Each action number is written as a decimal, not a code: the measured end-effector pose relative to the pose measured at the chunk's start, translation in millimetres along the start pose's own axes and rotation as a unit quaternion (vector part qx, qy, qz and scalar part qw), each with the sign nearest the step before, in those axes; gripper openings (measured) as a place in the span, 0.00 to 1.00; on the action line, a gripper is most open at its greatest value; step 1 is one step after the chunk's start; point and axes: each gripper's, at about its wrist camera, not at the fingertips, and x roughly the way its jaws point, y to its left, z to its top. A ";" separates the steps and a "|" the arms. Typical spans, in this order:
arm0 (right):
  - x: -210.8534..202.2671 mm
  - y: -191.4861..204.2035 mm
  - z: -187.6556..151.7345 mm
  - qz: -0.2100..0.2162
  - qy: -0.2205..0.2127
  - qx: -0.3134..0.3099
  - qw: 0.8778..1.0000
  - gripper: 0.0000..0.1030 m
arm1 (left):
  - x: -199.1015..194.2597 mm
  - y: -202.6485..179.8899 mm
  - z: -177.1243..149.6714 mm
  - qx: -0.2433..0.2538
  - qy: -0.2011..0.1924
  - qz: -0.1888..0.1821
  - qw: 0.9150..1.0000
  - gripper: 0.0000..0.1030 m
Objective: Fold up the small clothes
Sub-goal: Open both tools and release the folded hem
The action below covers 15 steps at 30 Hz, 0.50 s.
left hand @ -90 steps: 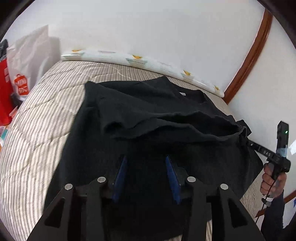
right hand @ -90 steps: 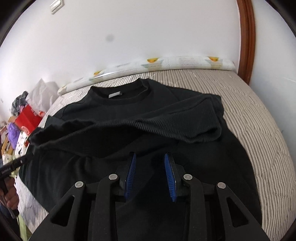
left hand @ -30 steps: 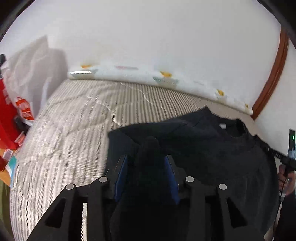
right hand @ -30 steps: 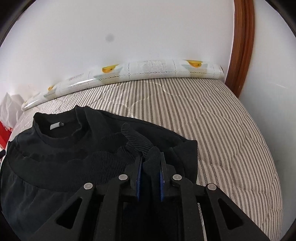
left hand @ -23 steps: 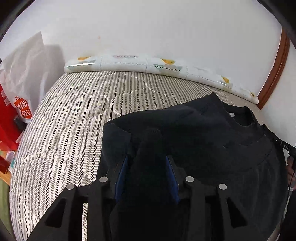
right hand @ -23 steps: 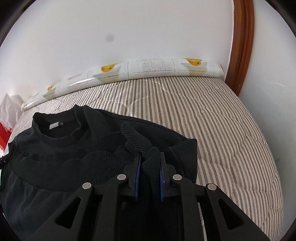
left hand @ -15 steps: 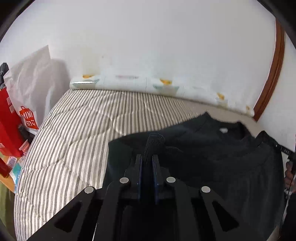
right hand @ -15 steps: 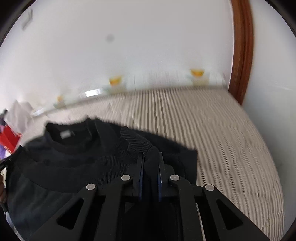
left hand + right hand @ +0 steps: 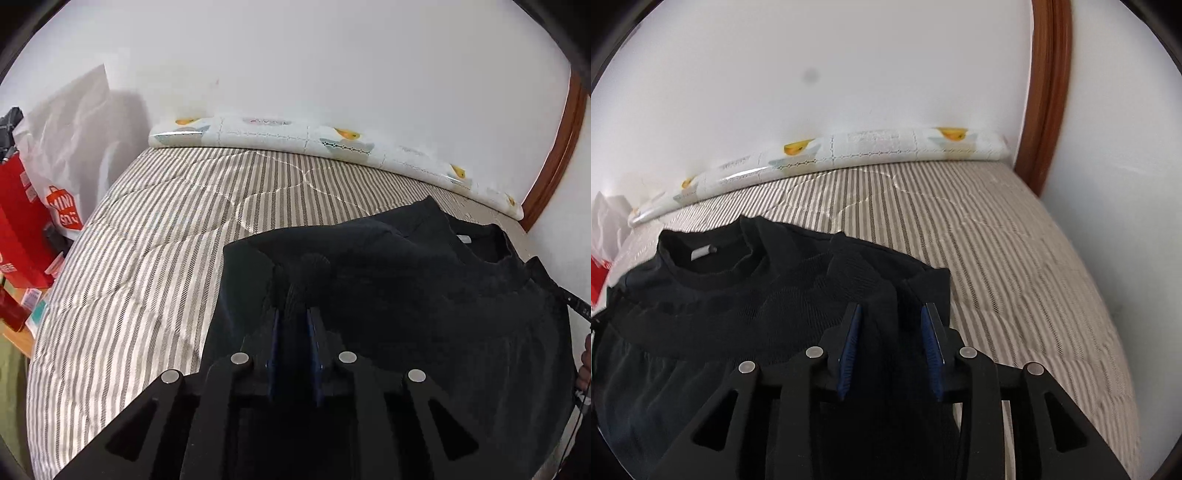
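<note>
A black sweater [image 9: 424, 280] lies on the striped bed [image 9: 155, 236], its lower part folded up toward the collar. My left gripper [image 9: 293, 314] is shut on a ribbed fold of the sweater at its left edge. In the right wrist view the sweater [image 9: 738, 295] shows its collar with a white label [image 9: 703, 252]. My right gripper [image 9: 891, 314] is open, its blue pads either side of the sweater's right edge, with the fabric lying loose between them.
A white patterned roll [image 9: 332, 142] lies along the wall at the bed's far edge. A red bag [image 9: 16, 225] and a white bag [image 9: 70, 155] stand left of the bed. A brown wooden frame [image 9: 1047, 96] stands at the right.
My right gripper has opened and let go of the sweater's ribbed edge. My left gripper closed on the fabric about half a second ago and still holds it.
</note>
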 end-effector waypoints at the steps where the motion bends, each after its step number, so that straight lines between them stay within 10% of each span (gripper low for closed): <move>1: -6.8 3.7 -2.6 -0.004 -0.001 -0.005 1.000 0.32 | -3.9 -0.1 -1.6 -0.001 0.002 0.000 1.000 0.14; 15: -81.9 155.8 -53.0 0.080 -0.017 -0.076 0.994 0.48 | -87.4 63.1 -110.6 -0.039 0.025 0.004 0.999 0.40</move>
